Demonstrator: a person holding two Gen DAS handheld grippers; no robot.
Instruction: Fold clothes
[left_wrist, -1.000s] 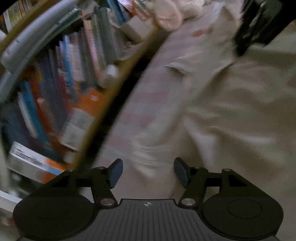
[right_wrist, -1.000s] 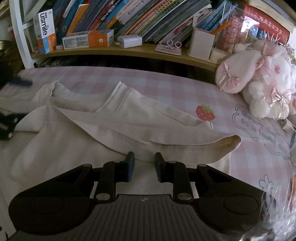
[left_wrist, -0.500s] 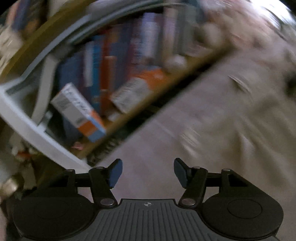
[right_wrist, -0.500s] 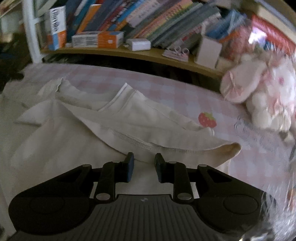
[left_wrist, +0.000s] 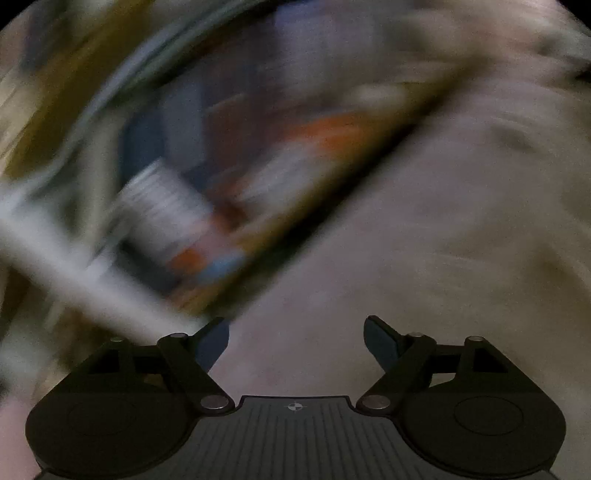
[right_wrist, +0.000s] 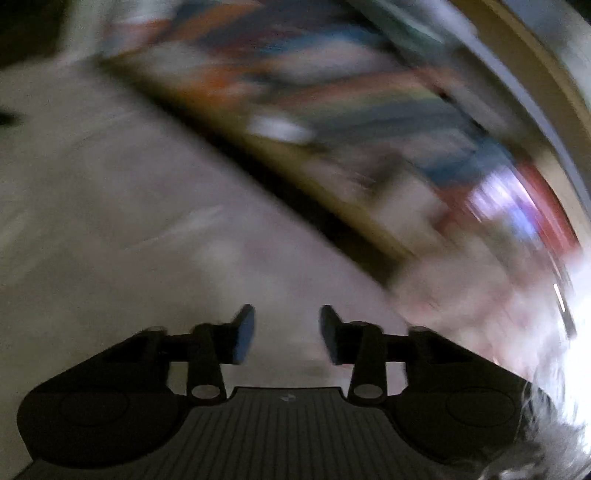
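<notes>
Both views are heavily motion-blurred; findings are limited accordingly.

Left claw (left_wrist: 295, 341): its fingers stand wide apart with nothing between them. Beyond it lies a pale pinkish surface, taken to be the counter (left_wrist: 332, 295), with the bookshelf (left_wrist: 229, 177) running diagonally on the claw's left. A pale cream mass to the right of the bookshelf is probably the garment (left_wrist: 498, 192); no edge or hem can be made out.

Right claw (right_wrist: 287, 334): its fingers are apart, the gap moderate, and nothing is held. The bookshelf (right_wrist: 369, 129) slants across the upper right of this view, and the pale area on the side of the claw away from the shelf is most likely the garment (right_wrist: 92, 229), though cloth and counter cannot be separated here.

Change noted: one second ago your right claw sat nearly closed at the stitched hem of the cream garment, steady and level. It has since opened wider, let go of that hem line, and swung, so the shelf now tilts sharply. Your left claw has held the same wide opening throughout while sweeping away from the cloth toward the shelf side.

Judgement: neither claw grips cloth, so no fold is being carried. You appear to be repositioning both claws for a fresh grasp; the garment lies loose on the counter below the bookshelf.
</notes>
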